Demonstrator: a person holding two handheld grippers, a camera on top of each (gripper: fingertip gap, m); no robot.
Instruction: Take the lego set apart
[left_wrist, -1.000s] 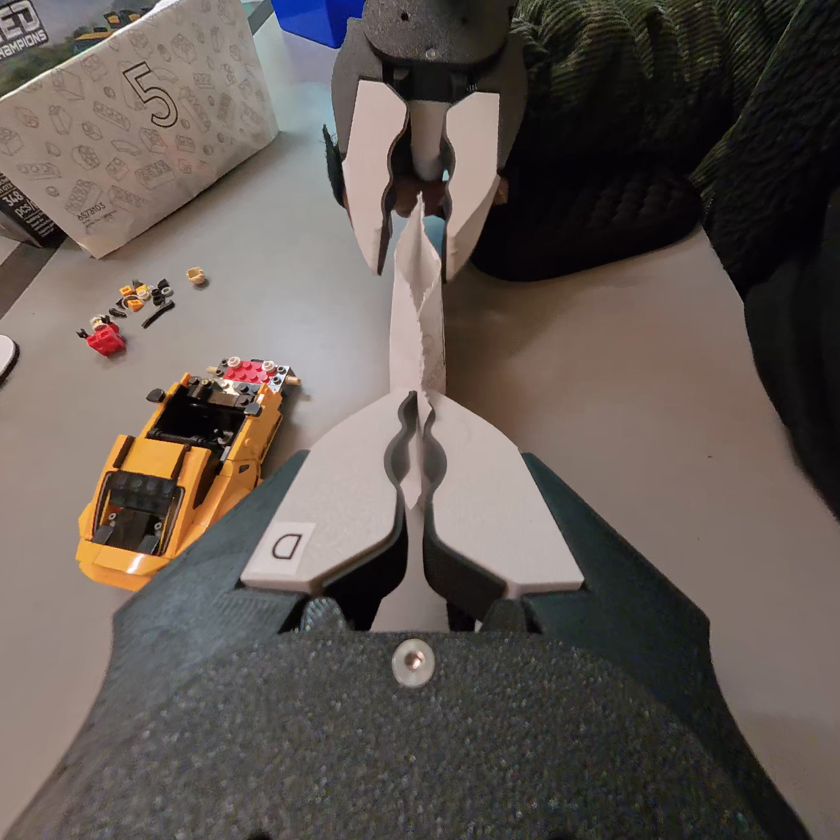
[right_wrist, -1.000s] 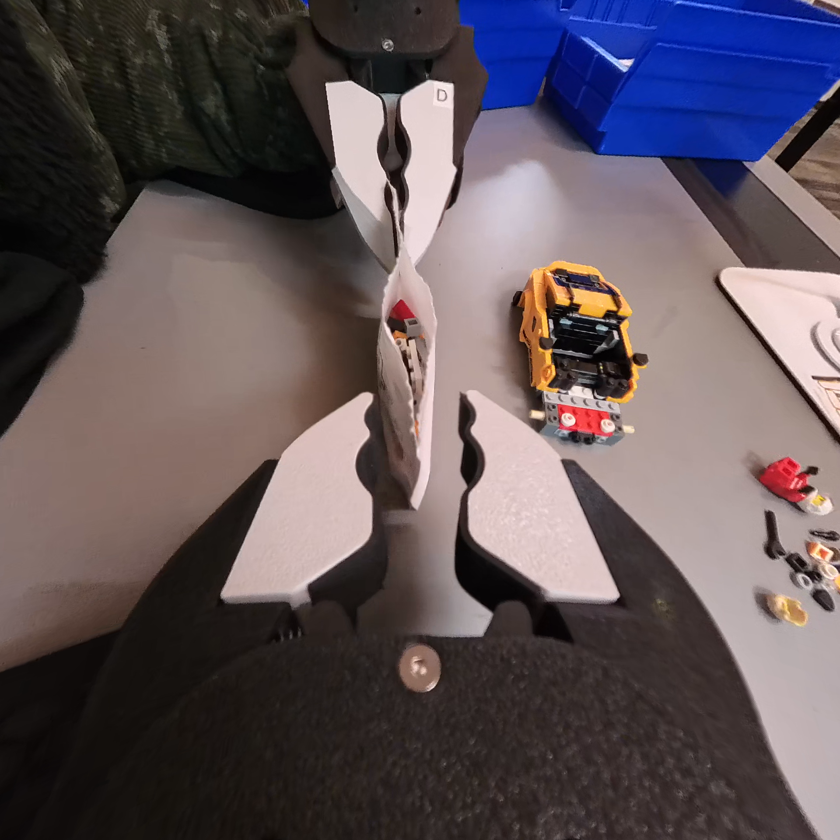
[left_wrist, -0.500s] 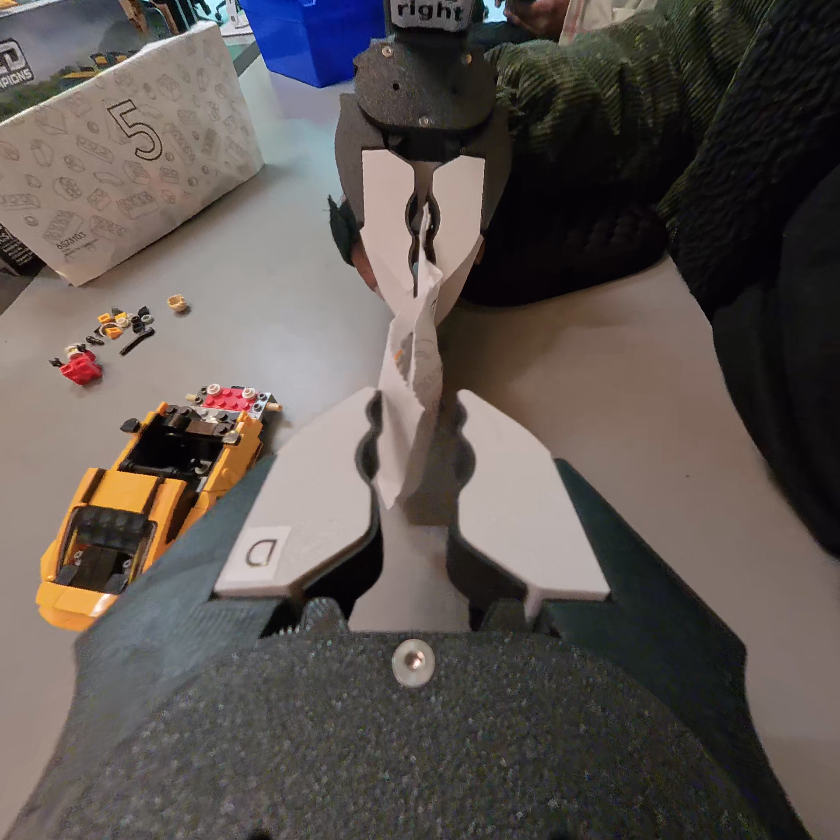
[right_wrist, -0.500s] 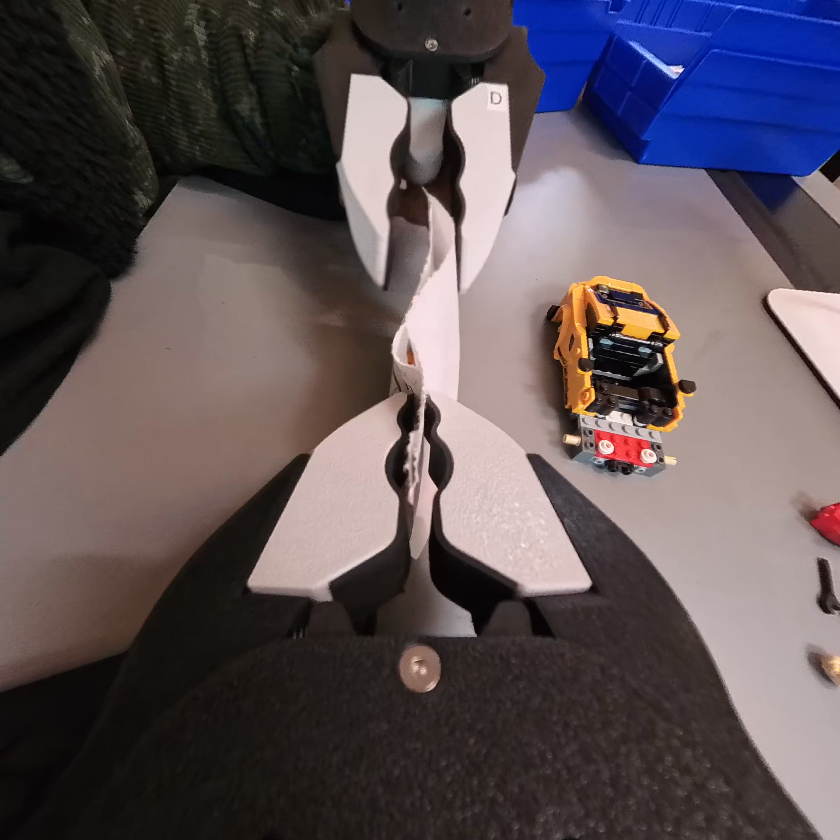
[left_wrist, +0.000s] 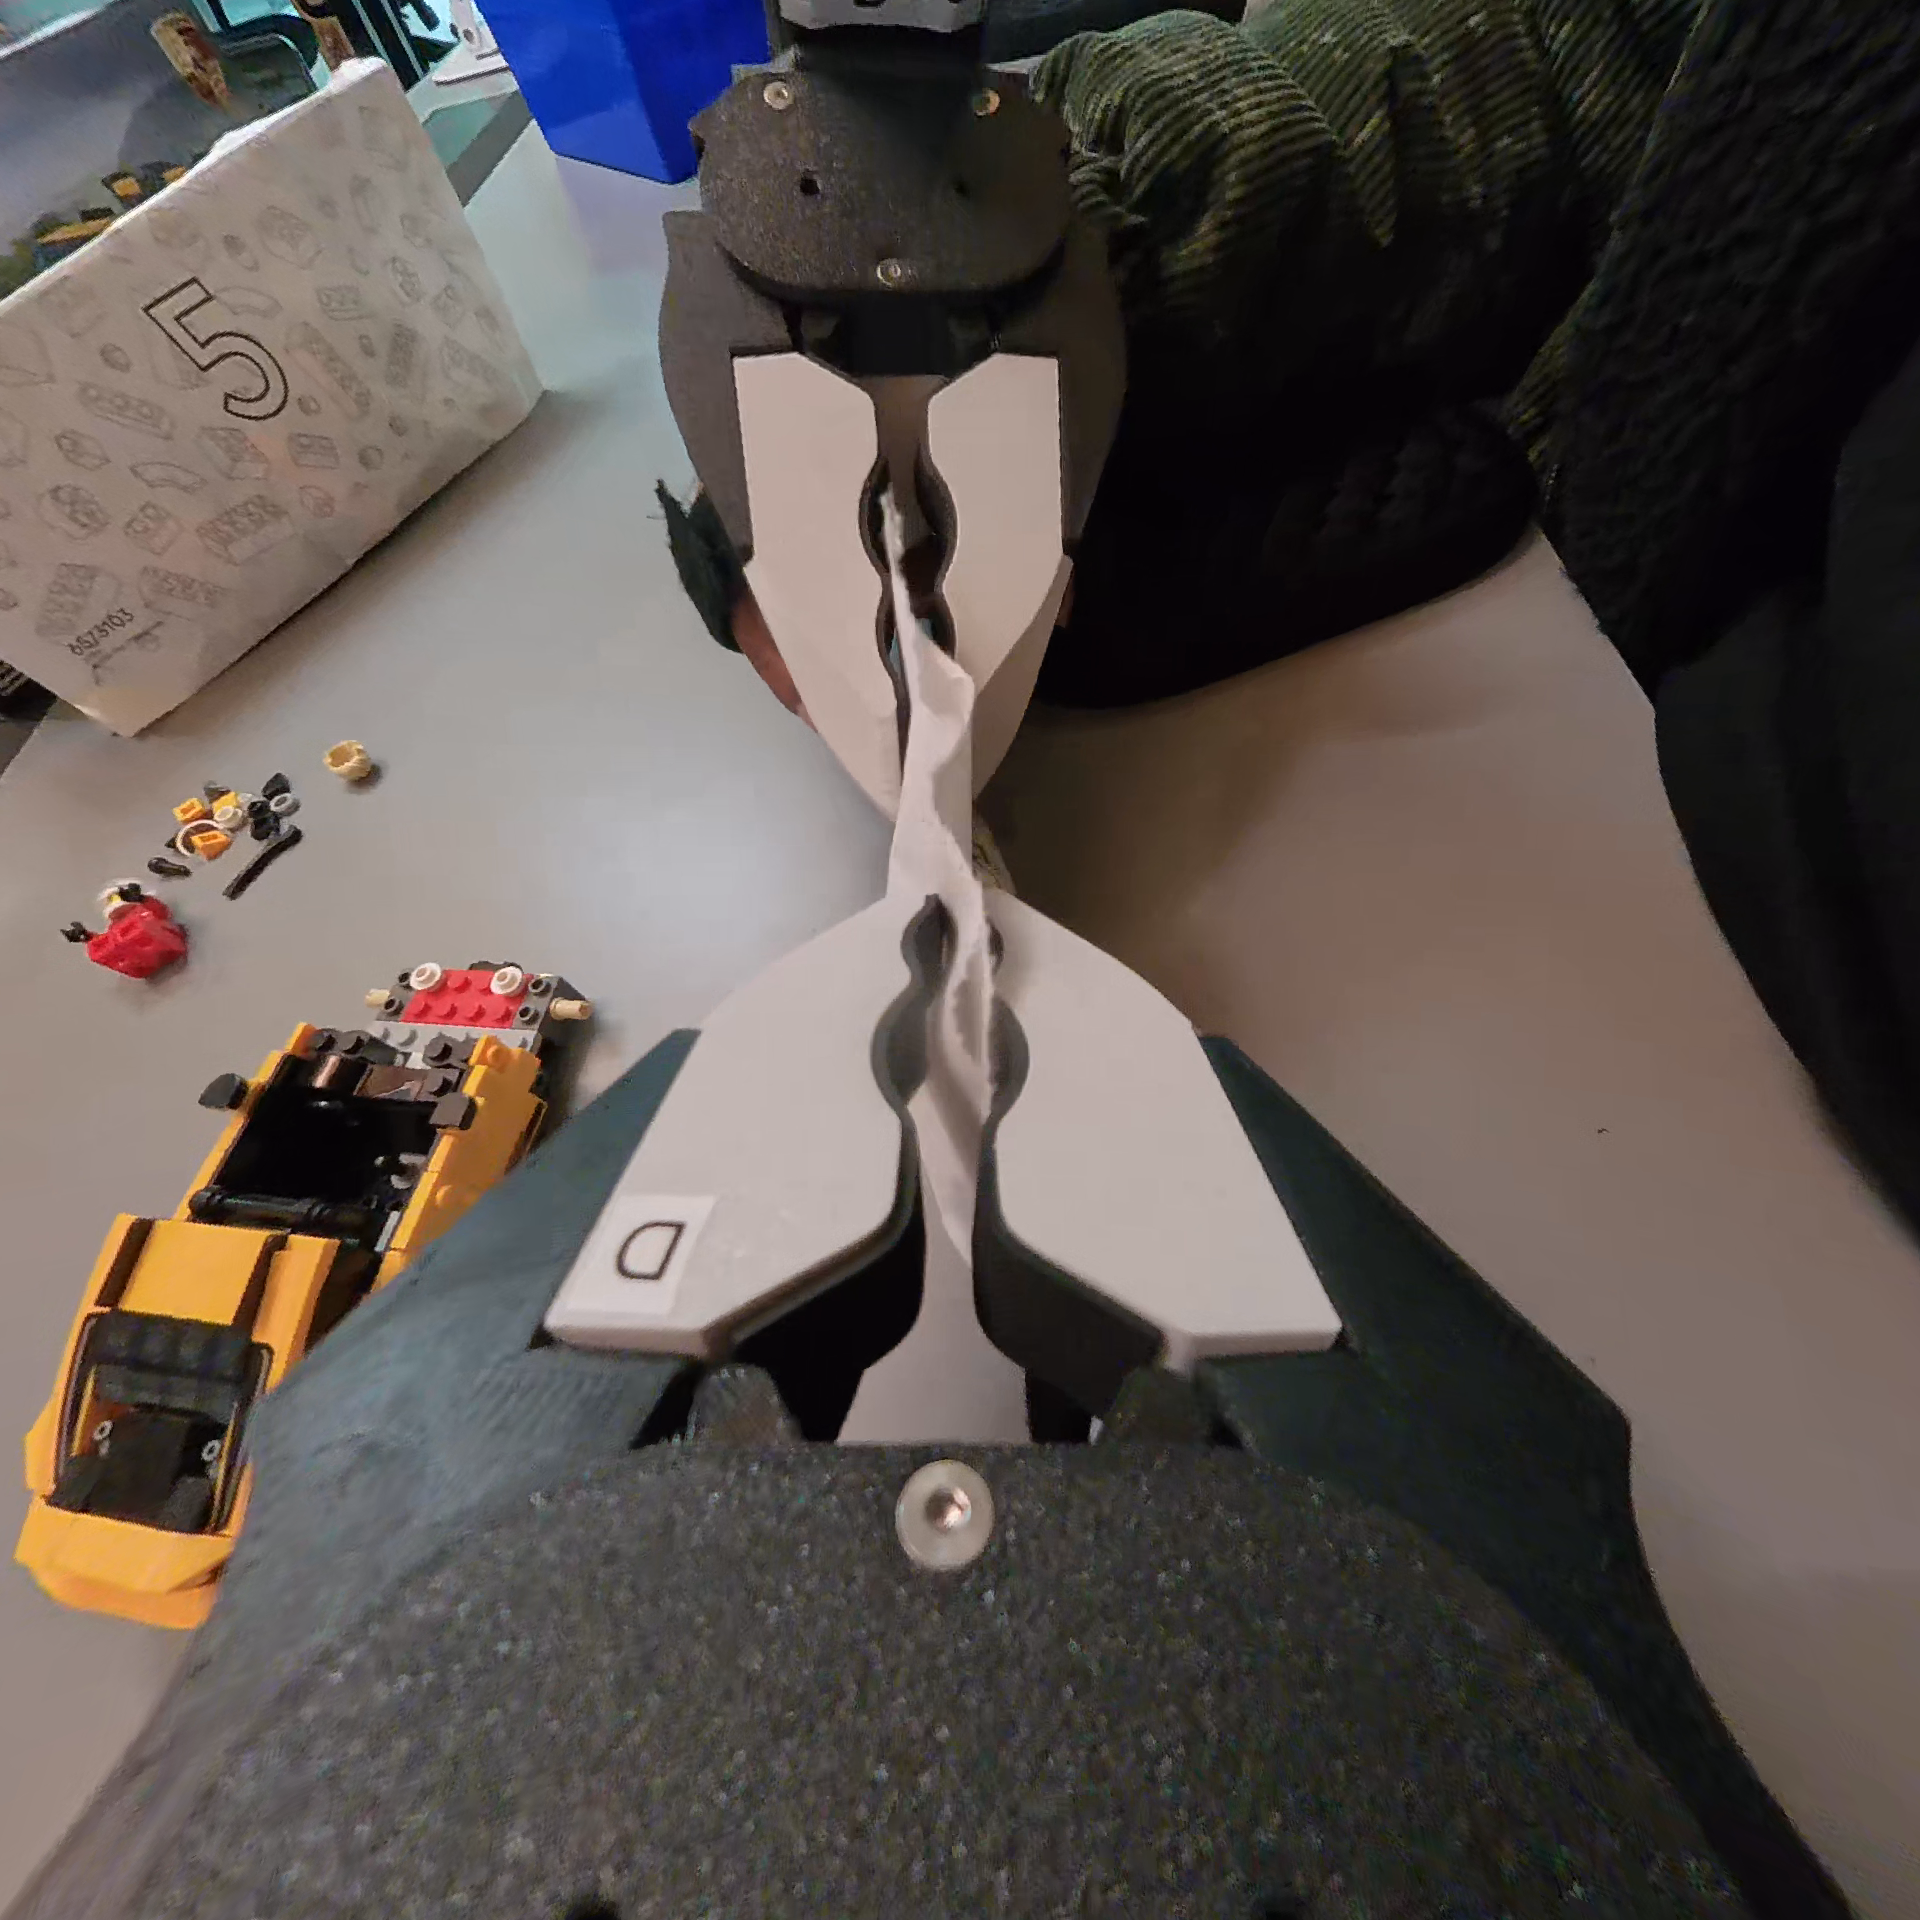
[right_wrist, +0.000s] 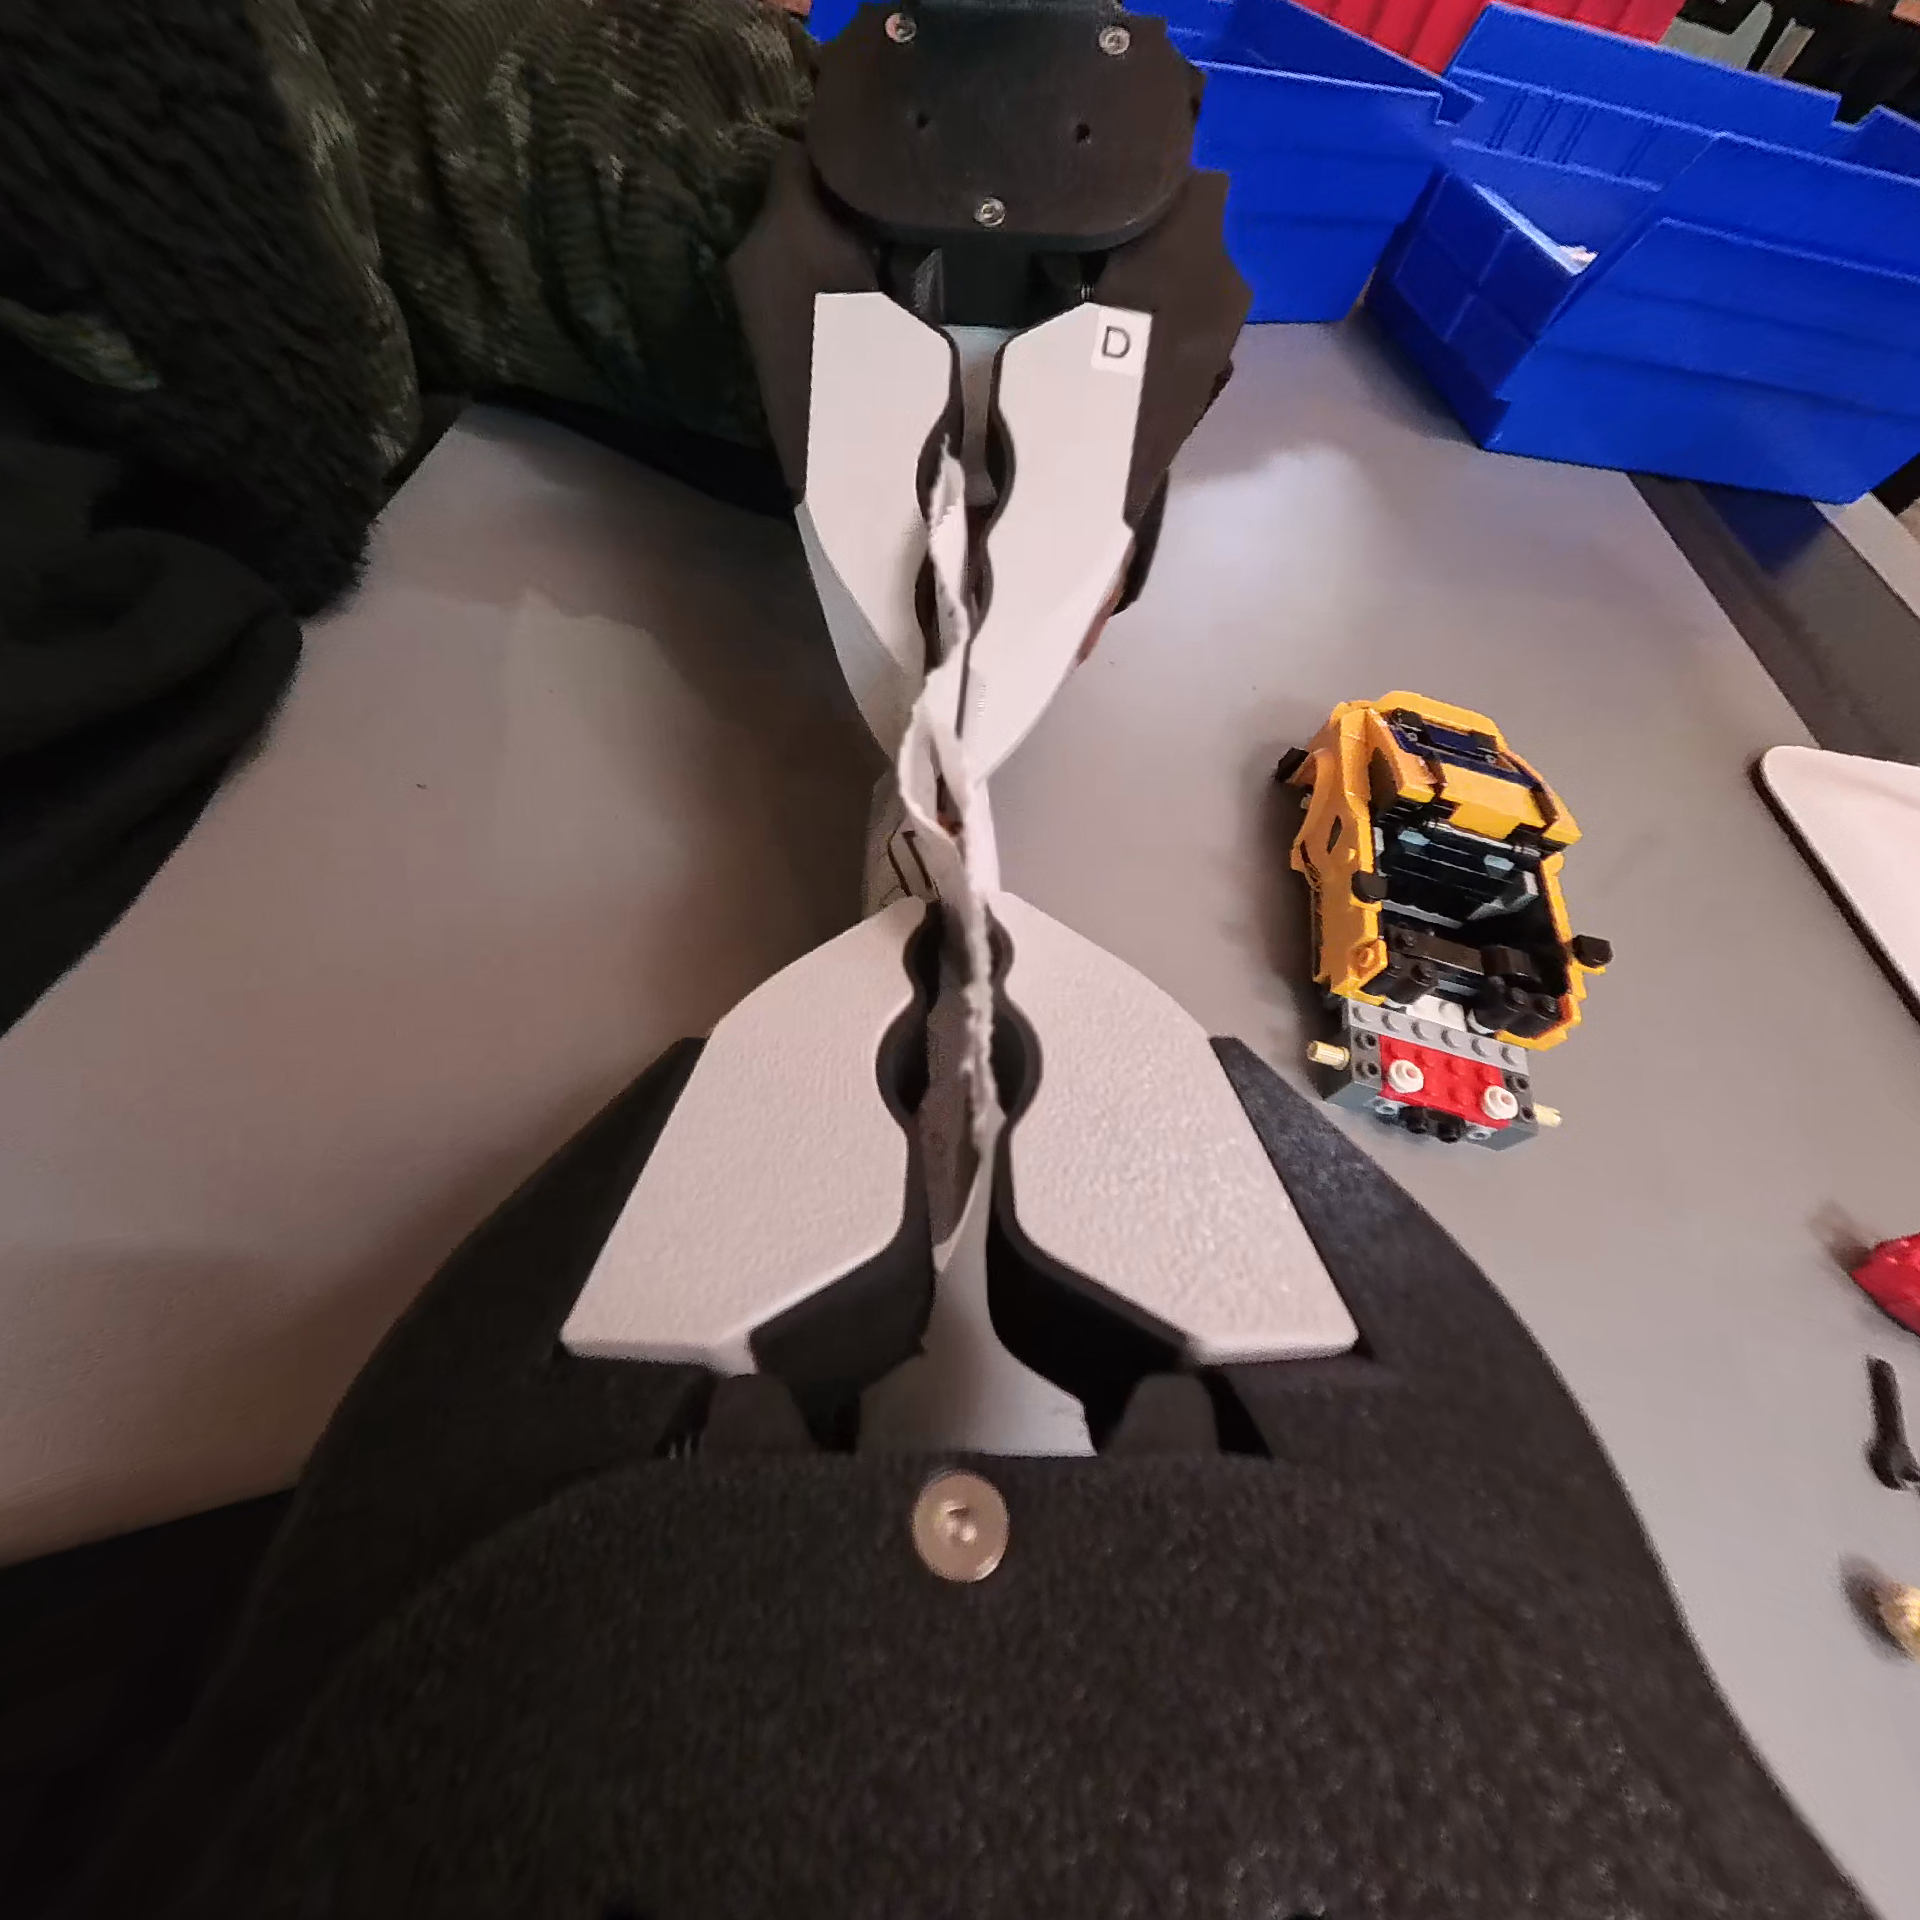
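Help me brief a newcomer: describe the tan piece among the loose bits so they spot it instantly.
Start at the big white paper bag on the grey table. In front lies a cluster of small loose pieces. The tan piece sits apart beside it, rounded and pale, unlike its black and orange neighbours.

Thin white paper bag (left_wrist: 940, 821), creased and twisted, its torn edge ragged. Left gripper (left_wrist: 951, 1023): grainy matt black plastic body, smoother pale grey fingers (left_wrist: 790, 1122) (one shiny metal screw (left_wrist: 943, 1509)). Table (right_wrist: 499, 831) smooth, satin grey. Yellow car (right_wrist: 1434, 894) glossy plastic. Ribbed green cloth sleeve (left_wrist: 1351, 208). Blue bins (right_wrist: 1662, 260): smooth plastic.
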